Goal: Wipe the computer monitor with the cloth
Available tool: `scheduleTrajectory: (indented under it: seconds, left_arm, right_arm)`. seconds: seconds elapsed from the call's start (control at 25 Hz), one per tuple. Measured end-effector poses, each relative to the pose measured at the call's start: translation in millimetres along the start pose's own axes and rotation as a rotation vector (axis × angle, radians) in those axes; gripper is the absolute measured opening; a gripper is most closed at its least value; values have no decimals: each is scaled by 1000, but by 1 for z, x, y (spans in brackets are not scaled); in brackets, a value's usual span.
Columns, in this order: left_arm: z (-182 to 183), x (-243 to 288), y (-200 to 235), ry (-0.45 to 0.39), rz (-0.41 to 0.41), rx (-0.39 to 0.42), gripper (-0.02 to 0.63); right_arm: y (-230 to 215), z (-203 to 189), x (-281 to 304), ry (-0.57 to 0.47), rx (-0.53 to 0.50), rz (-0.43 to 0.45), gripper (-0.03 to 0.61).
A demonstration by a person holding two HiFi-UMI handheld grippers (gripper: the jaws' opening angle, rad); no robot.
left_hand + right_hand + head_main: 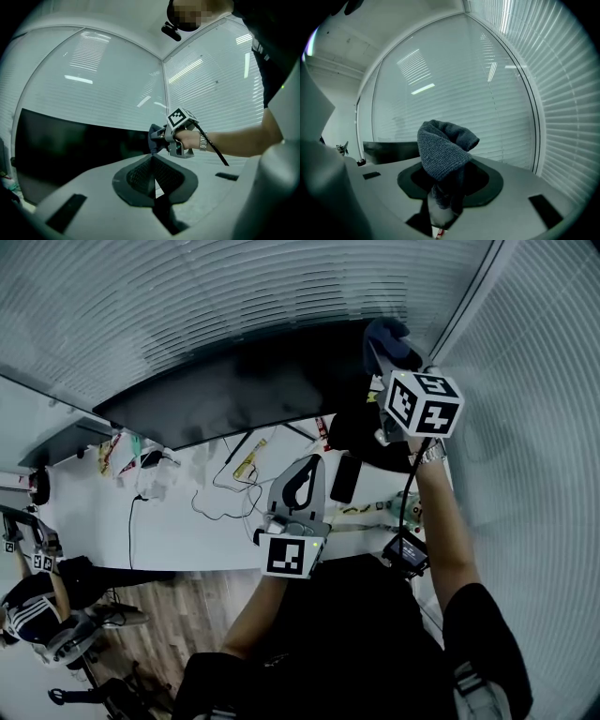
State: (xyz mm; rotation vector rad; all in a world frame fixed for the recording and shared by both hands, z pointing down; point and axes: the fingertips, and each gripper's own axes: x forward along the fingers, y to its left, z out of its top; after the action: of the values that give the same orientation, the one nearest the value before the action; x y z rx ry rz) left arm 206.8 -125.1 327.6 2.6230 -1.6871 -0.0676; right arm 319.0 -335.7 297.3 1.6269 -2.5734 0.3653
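The right gripper (445,199) pinches a soft, light cloth (443,150) by its bottom end, so the top flops over. The cloth is up by the right end of the wide black monitor (234,395), maybe touching it. The screen could scratch or tip. The left gripper (154,176) is closed on nothing, low over the desk (187,521) with its cables (220,488).

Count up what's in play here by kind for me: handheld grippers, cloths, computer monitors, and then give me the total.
grippers, the left gripper and the right gripper: 2
cloth: 1
computer monitor: 1
Total: 4
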Motion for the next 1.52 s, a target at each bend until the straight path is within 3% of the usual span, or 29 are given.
scheduleTrajectory:
  seconds: [1.52]
  left_arm:
    - [-63,5,0,101,6,-56,6]
  right_arm:
    - [-30,-140,24,223,-18,-36,144]
